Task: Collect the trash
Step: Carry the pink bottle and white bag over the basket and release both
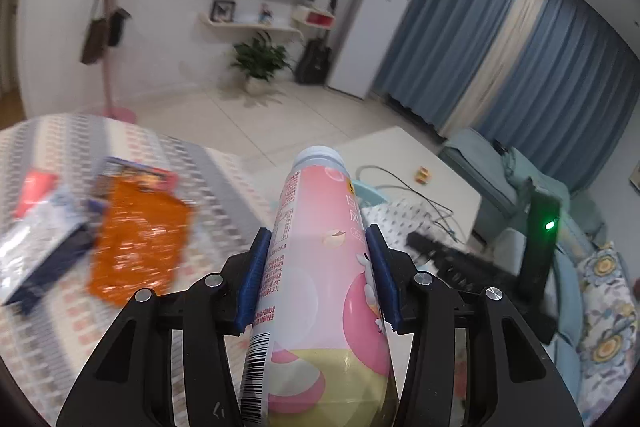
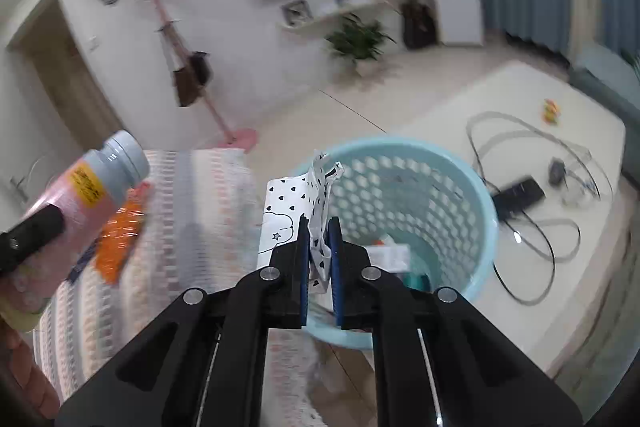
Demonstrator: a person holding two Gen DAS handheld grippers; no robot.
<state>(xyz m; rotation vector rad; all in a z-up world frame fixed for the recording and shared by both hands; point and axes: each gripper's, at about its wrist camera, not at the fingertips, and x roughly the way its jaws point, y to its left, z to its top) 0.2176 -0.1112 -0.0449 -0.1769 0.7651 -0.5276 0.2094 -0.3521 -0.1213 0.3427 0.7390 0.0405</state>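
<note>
between the left gripper (image 1: pixel 318 263) fingers, pink bottle (image 1: pixel 316 267), barcode visible, print unreadable

Bottle (image 1: pixel 320 267) base: cut off by the left wrist view's lower edge.
Orange wrapper (image 1: pixel 138 239): motion-blurred, print unreadable; wrappers left of the bottle equally smeared.
Basket (image 2: pixel 472 195) contents: partly hidden behind the right gripper (image 2: pixel 319 255).
Basket near rim: covered by the gripper's fingers.
Tissue pack (image 2: pixel 282 219): lower end hidden.
</note>
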